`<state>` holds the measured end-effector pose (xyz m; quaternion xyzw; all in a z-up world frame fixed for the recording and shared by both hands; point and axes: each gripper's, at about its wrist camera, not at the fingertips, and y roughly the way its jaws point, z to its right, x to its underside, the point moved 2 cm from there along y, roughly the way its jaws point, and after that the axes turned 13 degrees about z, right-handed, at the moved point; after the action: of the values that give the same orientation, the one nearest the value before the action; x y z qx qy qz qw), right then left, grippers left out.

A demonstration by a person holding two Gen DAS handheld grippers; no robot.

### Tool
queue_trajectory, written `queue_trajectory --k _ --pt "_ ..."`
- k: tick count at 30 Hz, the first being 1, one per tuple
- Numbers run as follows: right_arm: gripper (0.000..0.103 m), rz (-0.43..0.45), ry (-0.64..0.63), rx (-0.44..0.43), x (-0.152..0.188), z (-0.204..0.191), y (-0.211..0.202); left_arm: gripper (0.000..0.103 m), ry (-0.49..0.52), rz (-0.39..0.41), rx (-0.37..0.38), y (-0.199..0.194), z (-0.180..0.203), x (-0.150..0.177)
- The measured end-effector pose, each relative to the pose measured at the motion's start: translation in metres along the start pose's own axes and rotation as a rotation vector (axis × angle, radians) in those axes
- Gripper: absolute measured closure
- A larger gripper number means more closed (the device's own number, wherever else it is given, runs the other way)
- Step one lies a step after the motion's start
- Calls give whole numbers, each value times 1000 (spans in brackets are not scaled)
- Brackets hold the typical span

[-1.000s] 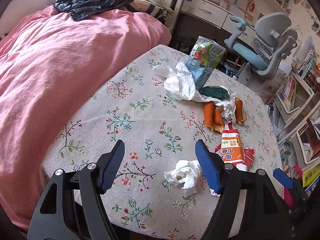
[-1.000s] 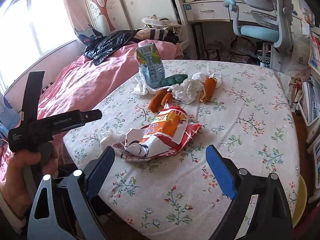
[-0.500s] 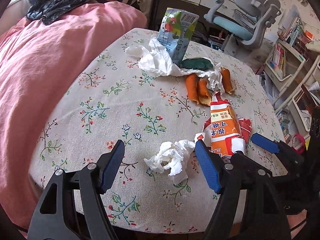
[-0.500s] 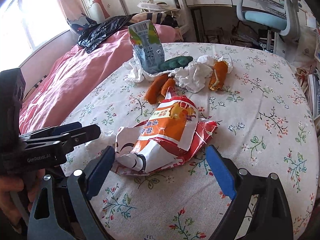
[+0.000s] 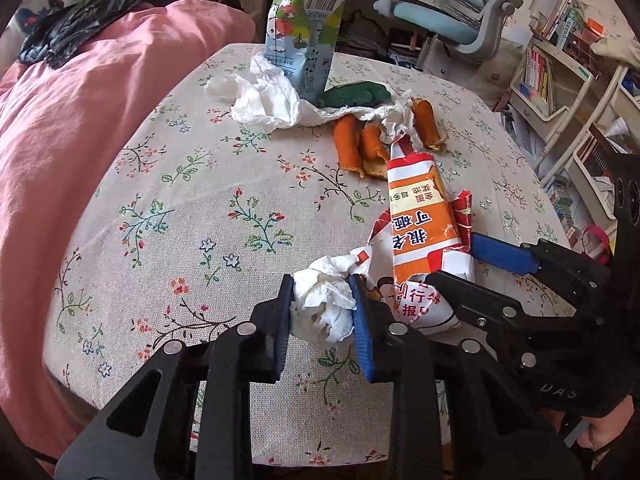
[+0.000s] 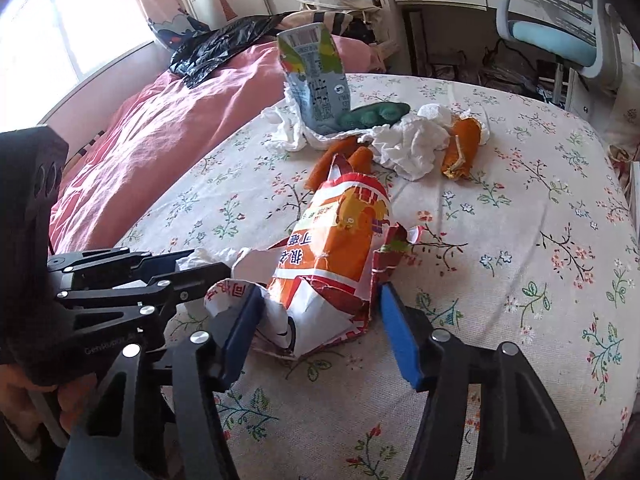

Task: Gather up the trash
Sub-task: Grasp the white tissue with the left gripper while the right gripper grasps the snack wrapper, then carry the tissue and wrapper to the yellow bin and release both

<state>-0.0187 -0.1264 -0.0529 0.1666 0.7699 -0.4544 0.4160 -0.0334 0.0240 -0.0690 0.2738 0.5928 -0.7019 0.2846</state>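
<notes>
Now left tool (image 5: 322, 304) pinching crumpled white tissue wad (image 5: 324, 306), right tool (image 6: 316, 316) half-open astride torn orange-and-white snack bag (image 6: 336, 252), at six o'clock on floral-clothed desk (image 6: 520, 240).

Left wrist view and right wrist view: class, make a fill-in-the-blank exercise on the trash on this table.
1. The left gripper is shut on the crumpled ____.
2. The right gripper's fingers straddle the orange snack ____.
3. The milk carton stands ____.
4. The table has a ____ cloth.

Missing words: tissue; bag; upright; floral
</notes>
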Motion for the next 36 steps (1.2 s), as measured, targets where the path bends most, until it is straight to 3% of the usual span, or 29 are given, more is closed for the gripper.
queue_trajectory --k 5,14,36 --pt "72 32 19 31 -4 15 -15 80 -46 28 29 -1 -1 -6" --pt "73 69 67 127 1 55 -50 80 -27 94 73 -8 23 -9" --pt "72 128 101 153 14 74 -93 80 -12 159 125 -16 74 -1"
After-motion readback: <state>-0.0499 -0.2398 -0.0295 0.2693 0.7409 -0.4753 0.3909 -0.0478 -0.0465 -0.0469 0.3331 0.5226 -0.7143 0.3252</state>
